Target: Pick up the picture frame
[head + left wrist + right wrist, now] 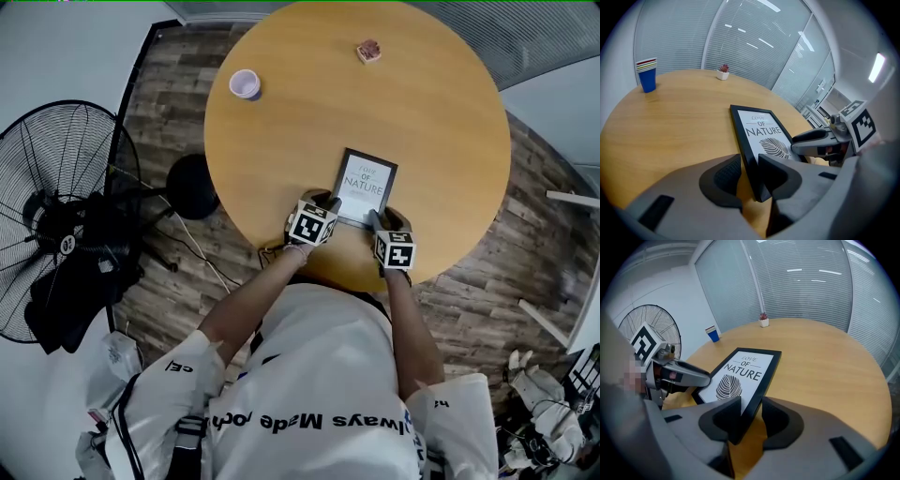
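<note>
Picture frame [366,186] runs 12-to-6, top at 12, on the round wooden table [450,112]; I've got left gripper [332,201] and right gripper [374,218] clamped on its near corners. Fan [56,220] at 9.

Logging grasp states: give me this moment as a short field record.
table: round, wood
frame: near edge, print up
left gripper: fingers shut on frame's near left corner
right gripper: fingers shut on frame's near right corner
cups: far left, apart from frame
plant: far side, small pot
</note>
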`<action>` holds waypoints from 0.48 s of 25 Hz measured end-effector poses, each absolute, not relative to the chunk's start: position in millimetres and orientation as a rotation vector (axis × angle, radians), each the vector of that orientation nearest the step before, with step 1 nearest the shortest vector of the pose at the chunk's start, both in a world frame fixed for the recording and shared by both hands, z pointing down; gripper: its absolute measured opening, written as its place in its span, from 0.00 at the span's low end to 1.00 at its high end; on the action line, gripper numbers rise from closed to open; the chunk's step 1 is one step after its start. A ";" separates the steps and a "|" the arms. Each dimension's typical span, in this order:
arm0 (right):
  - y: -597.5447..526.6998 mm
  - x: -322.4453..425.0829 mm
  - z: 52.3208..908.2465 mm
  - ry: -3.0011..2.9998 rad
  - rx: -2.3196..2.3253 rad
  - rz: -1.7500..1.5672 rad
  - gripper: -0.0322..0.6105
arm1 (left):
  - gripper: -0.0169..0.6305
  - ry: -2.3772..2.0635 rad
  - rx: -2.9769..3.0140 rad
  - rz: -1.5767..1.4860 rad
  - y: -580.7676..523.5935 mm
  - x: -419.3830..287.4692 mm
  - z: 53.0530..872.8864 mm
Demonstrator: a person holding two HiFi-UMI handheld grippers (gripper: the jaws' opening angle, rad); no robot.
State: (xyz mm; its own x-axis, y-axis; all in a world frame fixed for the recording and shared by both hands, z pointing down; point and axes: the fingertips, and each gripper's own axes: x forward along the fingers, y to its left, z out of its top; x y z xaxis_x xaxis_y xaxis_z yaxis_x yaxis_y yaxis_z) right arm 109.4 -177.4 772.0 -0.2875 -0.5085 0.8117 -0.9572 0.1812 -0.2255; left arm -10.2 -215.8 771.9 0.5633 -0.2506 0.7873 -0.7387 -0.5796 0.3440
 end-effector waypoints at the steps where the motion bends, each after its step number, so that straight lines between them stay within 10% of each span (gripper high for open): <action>1: -177.3 109.7 771.9 -1.886 1.373 0.996 0.28 | 0.20 -0.789 2.119 0.923 -215.7 -9.5 771.8; 12: -177.3 110.4 770.5 -1.884 1.365 0.987 0.25 | 0.19 -0.807 2.106 0.916 -215.5 -9.8 770.6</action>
